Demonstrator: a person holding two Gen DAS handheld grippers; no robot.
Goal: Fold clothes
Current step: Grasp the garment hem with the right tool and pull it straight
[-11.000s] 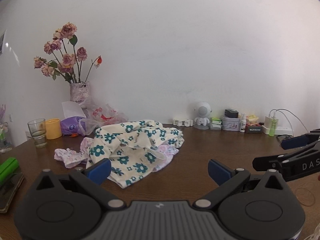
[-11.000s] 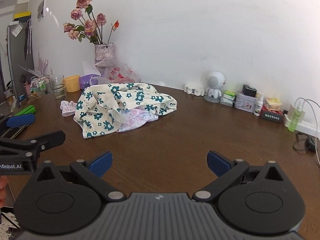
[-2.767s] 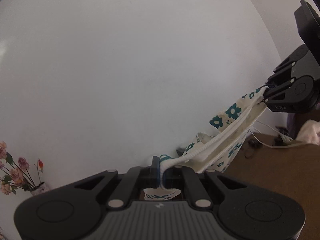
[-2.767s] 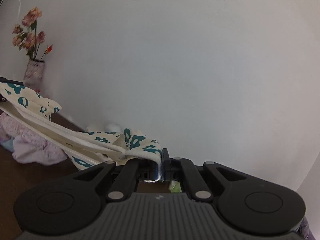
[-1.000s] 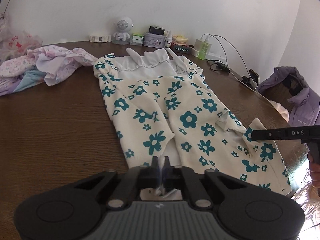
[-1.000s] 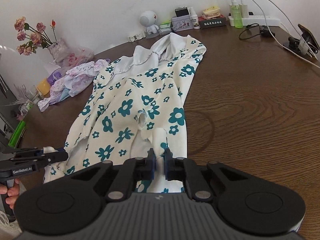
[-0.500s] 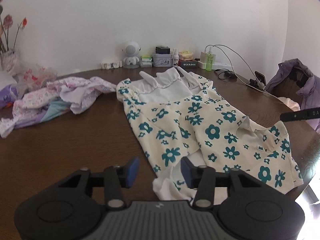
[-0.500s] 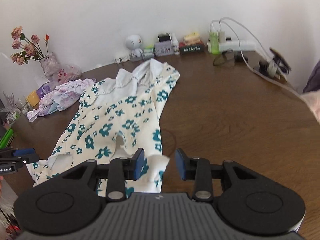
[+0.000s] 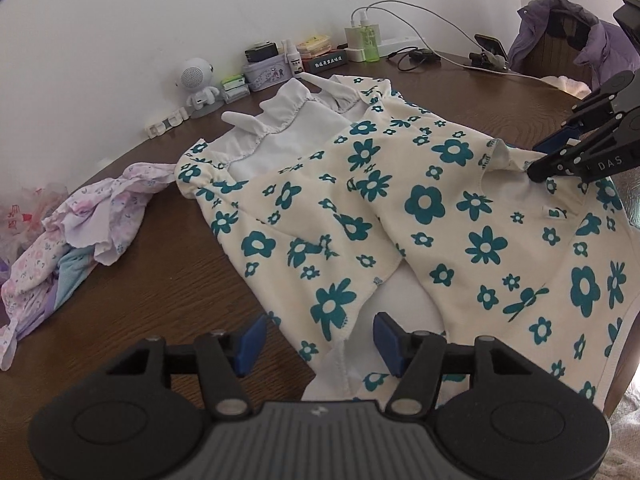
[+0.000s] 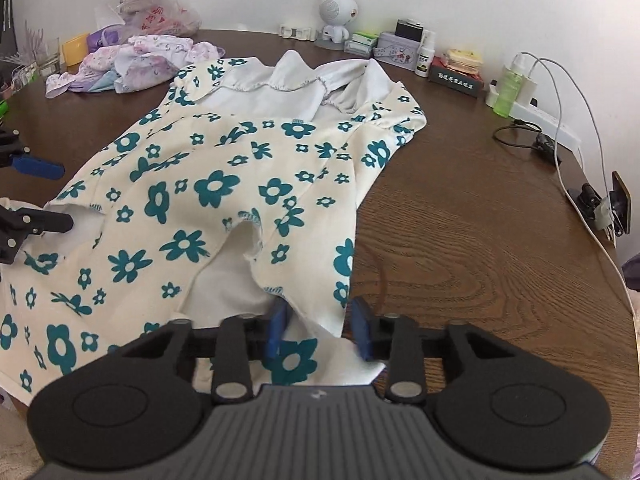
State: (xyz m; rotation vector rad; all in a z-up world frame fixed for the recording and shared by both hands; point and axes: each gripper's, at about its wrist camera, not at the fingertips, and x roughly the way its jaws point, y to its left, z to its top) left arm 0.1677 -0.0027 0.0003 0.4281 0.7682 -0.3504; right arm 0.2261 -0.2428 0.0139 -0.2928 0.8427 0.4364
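Observation:
A cream dress with teal flowers (image 9: 400, 208) (image 10: 224, 184) lies spread flat on the brown table (image 10: 460, 220), its white collar toward the wall. My left gripper (image 9: 320, 344) hovers at the near hem. Its jaws are closing, with a fold of hem lying between the blue pads (image 9: 250, 342) and not pinched. My right gripper (image 10: 319, 332) is at the hem's other corner, its jaws also closing around loose fabric, pads apart from it. Each gripper shows in the other's view: the right gripper (image 9: 534, 160) and the left gripper (image 10: 64, 196).
A heap of pink and lilac clothes (image 10: 136, 60) lies left of the dress. A round white speaker (image 10: 338, 12), tins and bottles line the wall. A power strip with cables (image 10: 536, 112), a clipped phone (image 10: 616, 208) and a purple jacket (image 9: 580, 40) sit on the right.
A second ago both grippers were shut on the hem. They let it go, rolled and dipped closer to it, and their jaws now stand narrower than half a second ago.

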